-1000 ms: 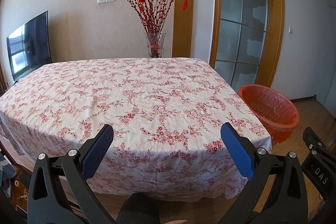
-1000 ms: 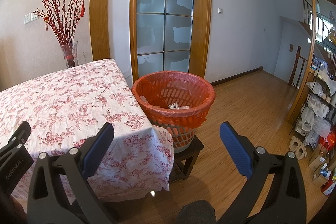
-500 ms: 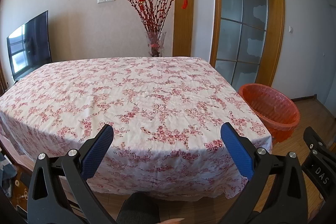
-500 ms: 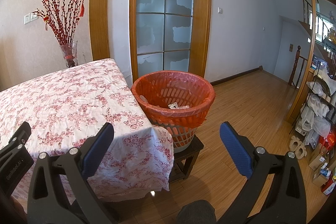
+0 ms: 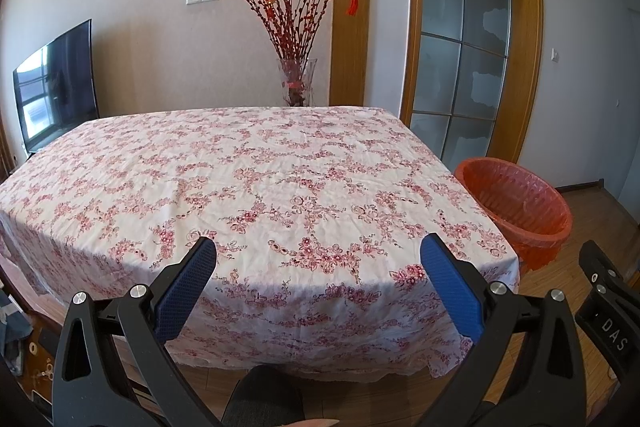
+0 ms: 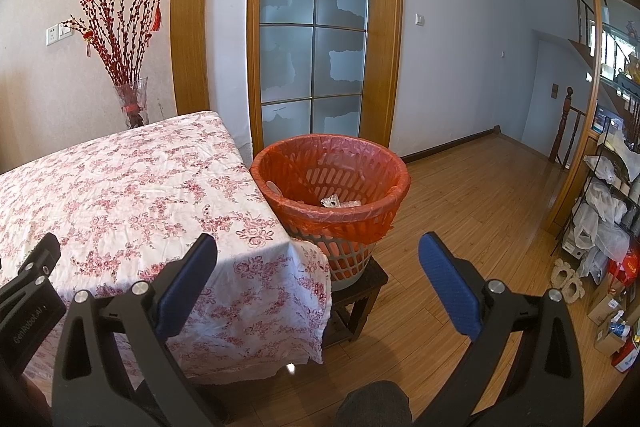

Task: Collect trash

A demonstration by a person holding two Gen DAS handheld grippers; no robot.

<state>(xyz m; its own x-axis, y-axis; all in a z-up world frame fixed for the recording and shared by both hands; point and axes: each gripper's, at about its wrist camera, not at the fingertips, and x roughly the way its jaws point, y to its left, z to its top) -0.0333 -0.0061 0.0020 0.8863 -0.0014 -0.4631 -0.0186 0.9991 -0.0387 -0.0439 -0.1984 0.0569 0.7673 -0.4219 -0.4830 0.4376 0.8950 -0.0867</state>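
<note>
Holding both grippers, left point(image 5: 318, 261) and right point(image 6: 318, 259), spread empty; lined wastebasket point(image 6: 332, 187) sits ahead of your right, nearer arm; tablecloth point(image 5: 240, 179) bare.

My left gripper point(image 5: 318, 259) fills the bottom of its frame, blue-padded fingers point(image 5: 186, 291) spread wide, nothing between them. My right gripper point(image 6: 318, 259) sits likewise low in its frame, fingers point(image 6: 448, 287) parted wide and empty, both pointing forward.

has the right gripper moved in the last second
No. The bin and door frame sit at the same spots relative to the right gripper.
</note>
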